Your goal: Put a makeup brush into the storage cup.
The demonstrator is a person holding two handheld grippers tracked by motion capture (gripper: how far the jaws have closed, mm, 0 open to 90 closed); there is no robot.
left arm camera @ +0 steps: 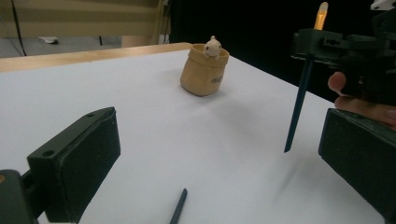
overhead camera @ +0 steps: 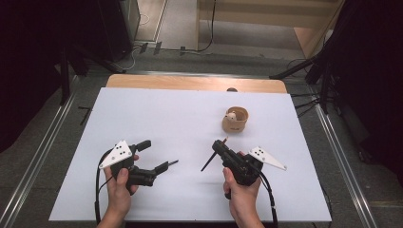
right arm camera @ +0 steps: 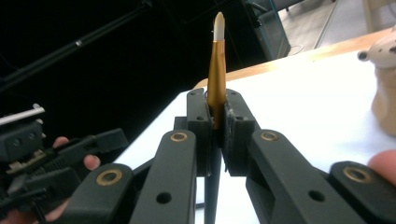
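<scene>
Right tool [overhead camera: 219,144] clamps a slim dark-handled paintbrush with a gold ferrule [right arm camera: 216,79], held slanted with its dark end [left arm camera: 287,144] just above the white tabletop [overhead camera: 157,114]. Left tool [overhead camera: 159,156], jaws spread wide and holding nothing, lies near the left, well apart. A tan cylindrical pot holding a small pale figurine [overhead camera: 235,119] stands far right, inside the far edge. Broad bare surface separates the tools.

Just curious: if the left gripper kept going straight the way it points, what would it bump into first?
Probably the pen held by the right gripper. The open left gripper points across the table toward it; the pot lies farther off, though depth is hard to judge.
</scene>
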